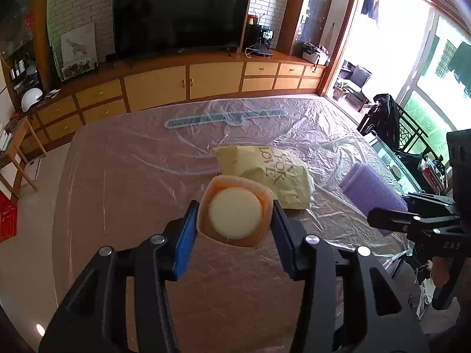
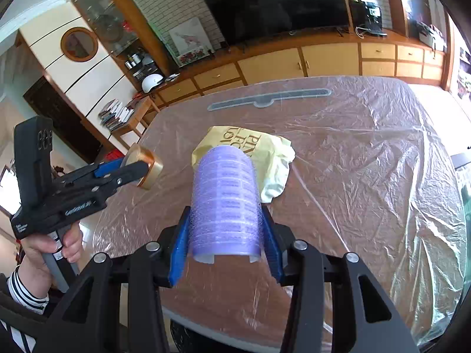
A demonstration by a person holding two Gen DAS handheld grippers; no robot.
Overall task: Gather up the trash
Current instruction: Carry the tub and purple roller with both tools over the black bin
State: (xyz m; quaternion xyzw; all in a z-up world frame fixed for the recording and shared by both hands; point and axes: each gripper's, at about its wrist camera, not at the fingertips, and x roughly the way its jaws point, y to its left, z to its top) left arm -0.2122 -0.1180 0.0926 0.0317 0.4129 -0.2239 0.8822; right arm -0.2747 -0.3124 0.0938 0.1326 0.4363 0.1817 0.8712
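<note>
Right gripper (image 2: 225, 229) clamps a ribbed, mesh-wrapped purple cylinder (image 2: 225, 200).

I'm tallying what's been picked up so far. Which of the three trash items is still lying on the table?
The crumpled yellow paper bag. The orange cup is clamped in the left gripper, and the purple roll in the right gripper.

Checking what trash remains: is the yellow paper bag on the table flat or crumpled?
Crumpled. The yellow paper bag lies creased and bunched on the plastic-covered table, its printed lettering folded over.
</note>
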